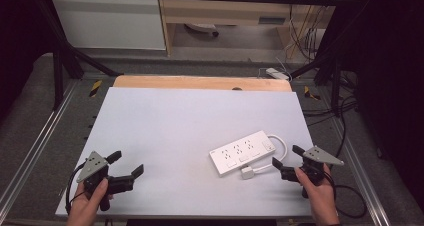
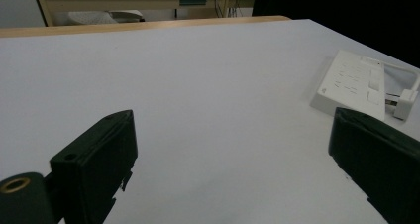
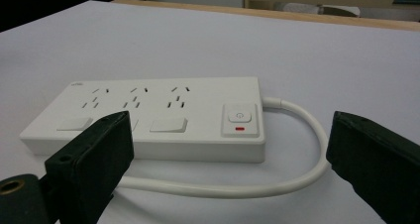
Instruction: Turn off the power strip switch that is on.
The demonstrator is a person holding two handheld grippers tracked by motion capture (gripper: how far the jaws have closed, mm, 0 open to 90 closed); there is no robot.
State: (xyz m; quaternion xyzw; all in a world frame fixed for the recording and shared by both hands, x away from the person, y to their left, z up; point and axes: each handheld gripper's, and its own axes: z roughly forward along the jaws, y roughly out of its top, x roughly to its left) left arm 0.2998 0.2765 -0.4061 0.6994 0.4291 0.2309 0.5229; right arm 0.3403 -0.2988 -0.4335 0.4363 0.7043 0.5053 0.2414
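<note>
A white power strip (image 1: 243, 152) lies on the white table at the right of centre, its white cable (image 1: 279, 151) looping round to a white plug (image 1: 247, 173) beside it. My right gripper (image 1: 288, 155) is held just right of the strip, open, with nothing between its jaws. In the right gripper view the power strip (image 3: 148, 117) lies close ahead, with a power button (image 3: 239, 117) and the cable (image 3: 257, 184) curving between the jaws. My left gripper (image 1: 127, 163) is open above the table's front left. In the left gripper view the power strip (image 2: 350, 83) sits far right.
The white table top (image 1: 175, 126) has a wooden strip (image 1: 200, 82) along its far edge. Black frame bars and cables (image 1: 325, 106) stand at the right side. Shelving (image 1: 225, 16) stands beyond the table.
</note>
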